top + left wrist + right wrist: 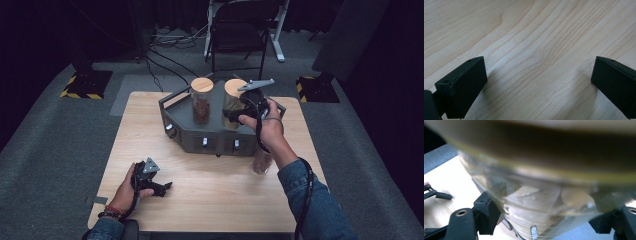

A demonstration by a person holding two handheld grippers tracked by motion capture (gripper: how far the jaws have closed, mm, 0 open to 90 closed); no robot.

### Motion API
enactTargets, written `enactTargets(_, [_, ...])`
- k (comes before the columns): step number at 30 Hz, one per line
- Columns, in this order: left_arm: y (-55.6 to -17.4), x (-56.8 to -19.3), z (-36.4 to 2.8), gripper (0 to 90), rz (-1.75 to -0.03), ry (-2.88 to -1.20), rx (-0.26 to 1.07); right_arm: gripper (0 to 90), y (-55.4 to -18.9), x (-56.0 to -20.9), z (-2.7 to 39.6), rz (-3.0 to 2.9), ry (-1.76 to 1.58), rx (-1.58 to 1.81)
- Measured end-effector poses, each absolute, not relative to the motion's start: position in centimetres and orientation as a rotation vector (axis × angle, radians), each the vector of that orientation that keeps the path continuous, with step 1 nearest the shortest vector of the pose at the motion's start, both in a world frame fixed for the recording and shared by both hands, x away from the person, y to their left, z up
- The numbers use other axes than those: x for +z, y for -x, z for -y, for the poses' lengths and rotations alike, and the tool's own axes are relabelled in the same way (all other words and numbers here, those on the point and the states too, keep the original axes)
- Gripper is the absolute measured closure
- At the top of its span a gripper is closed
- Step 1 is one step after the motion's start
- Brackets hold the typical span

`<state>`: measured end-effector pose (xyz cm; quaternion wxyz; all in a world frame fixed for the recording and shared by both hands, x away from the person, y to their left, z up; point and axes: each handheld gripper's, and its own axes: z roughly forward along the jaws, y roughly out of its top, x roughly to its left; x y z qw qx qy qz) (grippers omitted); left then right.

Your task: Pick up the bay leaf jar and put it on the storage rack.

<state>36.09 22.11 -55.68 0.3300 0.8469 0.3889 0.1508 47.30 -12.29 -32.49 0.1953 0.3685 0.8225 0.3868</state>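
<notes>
The right gripper (234, 116) is clamped around a glass jar (233, 102) with a wooden lid, sitting on the dark tray (172, 107) beside a second jar (201, 100). The left gripper (165, 187) rests slack on the table (220, 200), jaws wide apart, nothing between them.

Light wood surface (210, 195), square-ish, sat on grey carpet (50, 150). Dark grey tray-style stand (215, 137) with small switches along its front, parked toward the far edge, slightly right of centre. Clear glass (261, 161) standing just in front of the stand's right end. Left gripper (159, 187) resting down on the near-left part, lots of bare grain around it.
</notes>
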Motion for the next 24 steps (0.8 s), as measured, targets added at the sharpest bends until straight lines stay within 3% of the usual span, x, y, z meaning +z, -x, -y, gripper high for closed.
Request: enactTargets(24, [-36.1,-55.7,-22.1,0.0,-1.016,-2.216,0.394,24.7,-49.8,-35.5,11.8,-2.325,-1.125,1.02])
